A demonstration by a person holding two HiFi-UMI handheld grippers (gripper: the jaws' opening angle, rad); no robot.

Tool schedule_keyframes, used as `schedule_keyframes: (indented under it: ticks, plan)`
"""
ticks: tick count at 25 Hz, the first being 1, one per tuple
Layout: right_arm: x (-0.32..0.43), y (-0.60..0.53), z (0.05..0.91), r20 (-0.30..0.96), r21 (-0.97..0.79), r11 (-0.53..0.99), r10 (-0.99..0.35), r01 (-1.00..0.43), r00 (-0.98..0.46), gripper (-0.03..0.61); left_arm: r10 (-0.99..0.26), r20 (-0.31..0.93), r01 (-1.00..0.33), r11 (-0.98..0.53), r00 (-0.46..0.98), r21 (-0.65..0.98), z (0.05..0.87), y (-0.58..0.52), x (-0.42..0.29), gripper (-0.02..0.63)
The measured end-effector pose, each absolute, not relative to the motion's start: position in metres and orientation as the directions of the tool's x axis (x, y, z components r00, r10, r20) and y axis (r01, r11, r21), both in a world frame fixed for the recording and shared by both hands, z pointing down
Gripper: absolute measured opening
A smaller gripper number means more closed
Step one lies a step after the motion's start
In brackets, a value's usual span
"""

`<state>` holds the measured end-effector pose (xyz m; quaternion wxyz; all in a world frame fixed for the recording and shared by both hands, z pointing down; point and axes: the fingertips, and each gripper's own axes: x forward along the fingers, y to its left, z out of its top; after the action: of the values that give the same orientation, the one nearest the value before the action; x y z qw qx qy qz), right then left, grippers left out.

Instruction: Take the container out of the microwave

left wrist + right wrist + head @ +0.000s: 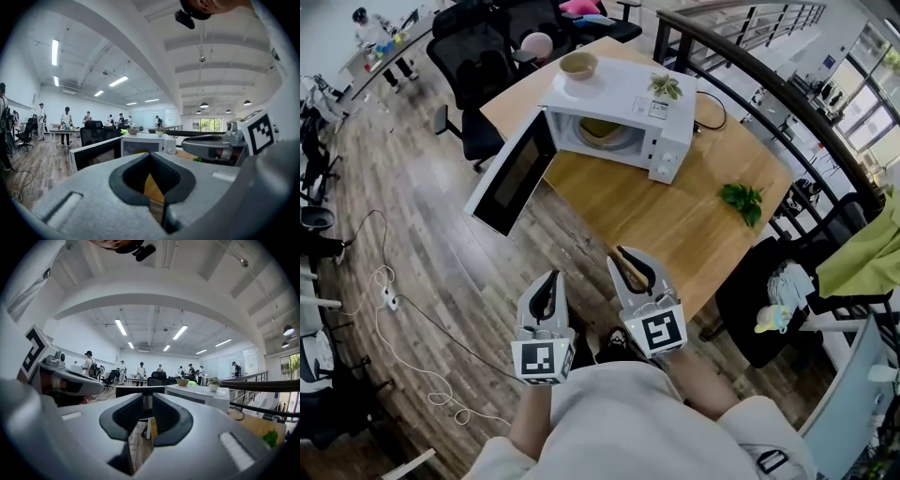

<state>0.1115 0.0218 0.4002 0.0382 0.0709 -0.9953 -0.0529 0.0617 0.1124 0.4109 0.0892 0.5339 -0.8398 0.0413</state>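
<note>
Left gripper [550,277], right gripper [623,253] pressed together, empty. Your risk: clipping open microwave [667,114] door [511,174], tipping container [602,130].

The microwave [619,127] has a smooth white casing with a slight sheen — its open door [511,173], at eight o'clock from it, carries a dark, glossy panel. The container [600,129] inside looks smooth and pale yellow; its material cannot be told. The table [675,220] is smooth, warm wood with a satin finish. The floor [412,216] is grey-brown wood plank, matt and grainy. The left gripper [551,277] and right gripper [621,251] are matt grey plastic with black ribbed pads [130,413] — rubbery in look. At three o'clock a yellow-green cloth [862,253] hangs in soft folds.
</note>
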Motion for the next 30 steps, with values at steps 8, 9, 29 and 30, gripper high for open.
schedule_keyframes:
  ticks: [8, 9, 29, 30]
  plan:
    - [0.050, 0.003, 0.405, 0.105, 0.138, 0.974, -0.193, -0.178, -0.975, 0.077, -0.921, 0.202, -0.935, 0.351, -0.334, 0.050, 0.416, 0.083, 0.001, 0.003]
    - [0.042, 0.001, 0.407, 0.111, 0.136, 0.973, -0.204, -0.188, -0.973, 0.077, -0.924, 0.206, -0.938, 0.341, -0.324, 0.054, 0.418, 0.080, -0.008, 0.003]
    - [-0.030, -0.037, 0.449, 0.322, 0.220, 0.873, -0.486, -0.436, -0.812, 0.075, -0.963, 0.267, -0.992, -0.005, 0.038, 0.124, 0.457, 0.030, -0.093, 0.003]
    - [-0.032, -0.039, 0.453, 0.325, 0.214, 0.870, -0.492, -0.444, -0.808, 0.075, -0.962, 0.270, -0.992, -0.011, 0.045, 0.128, 0.459, 0.028, -0.095, 0.003]
